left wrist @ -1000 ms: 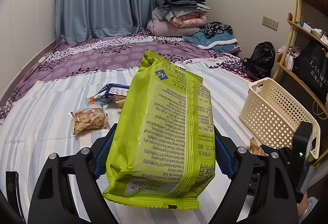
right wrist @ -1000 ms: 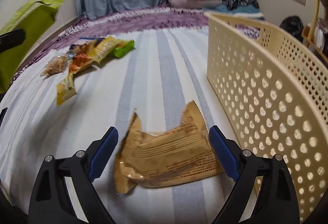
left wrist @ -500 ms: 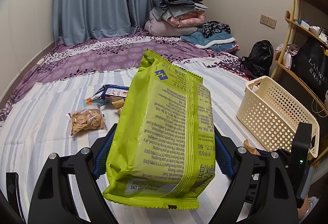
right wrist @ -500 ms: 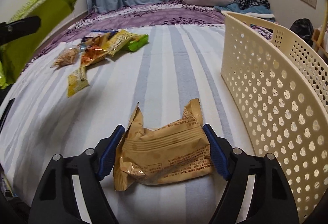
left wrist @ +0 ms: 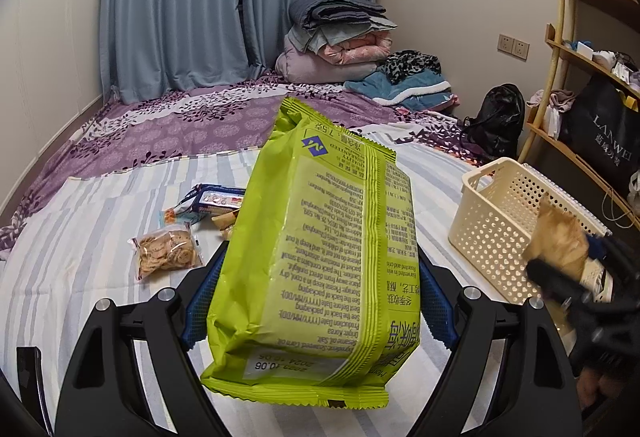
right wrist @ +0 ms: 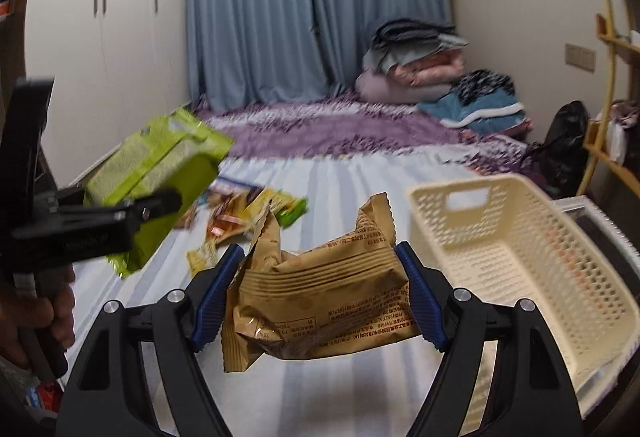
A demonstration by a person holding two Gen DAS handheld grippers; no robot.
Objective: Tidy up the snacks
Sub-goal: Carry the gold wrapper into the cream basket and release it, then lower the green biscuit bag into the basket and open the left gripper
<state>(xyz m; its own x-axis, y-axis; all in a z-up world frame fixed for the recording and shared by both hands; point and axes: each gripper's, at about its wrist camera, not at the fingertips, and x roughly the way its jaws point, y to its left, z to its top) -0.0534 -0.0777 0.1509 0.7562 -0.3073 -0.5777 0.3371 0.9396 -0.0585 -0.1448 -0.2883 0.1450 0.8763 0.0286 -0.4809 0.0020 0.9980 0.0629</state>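
My left gripper (left wrist: 316, 301) is shut on a large lime-green snack bag (left wrist: 320, 249), held upright above the striped bed; that bag (right wrist: 156, 177) also shows at the left of the right wrist view. My right gripper (right wrist: 320, 297) is shut on a crumpled tan snack packet (right wrist: 316, 293), lifted off the bed. The same packet (left wrist: 560, 241) appears blurred in front of the cream perforated basket (left wrist: 496, 213) in the left wrist view. The basket (right wrist: 520, 245) lies just right of the right gripper.
Several loose snacks (right wrist: 244, 213) lie mid-bed, among them a clear bag of biscuits (left wrist: 168, 253) and a blue packet (left wrist: 212, 199). Folded bedding (left wrist: 336, 41) is piled at the far end. A shelf unit (left wrist: 592, 77) and black backpack (left wrist: 500, 121) stand to the right.
The right gripper closed on the tan packet and lifted it off the bed, beside the basket. The left gripper kept still with the green bag.
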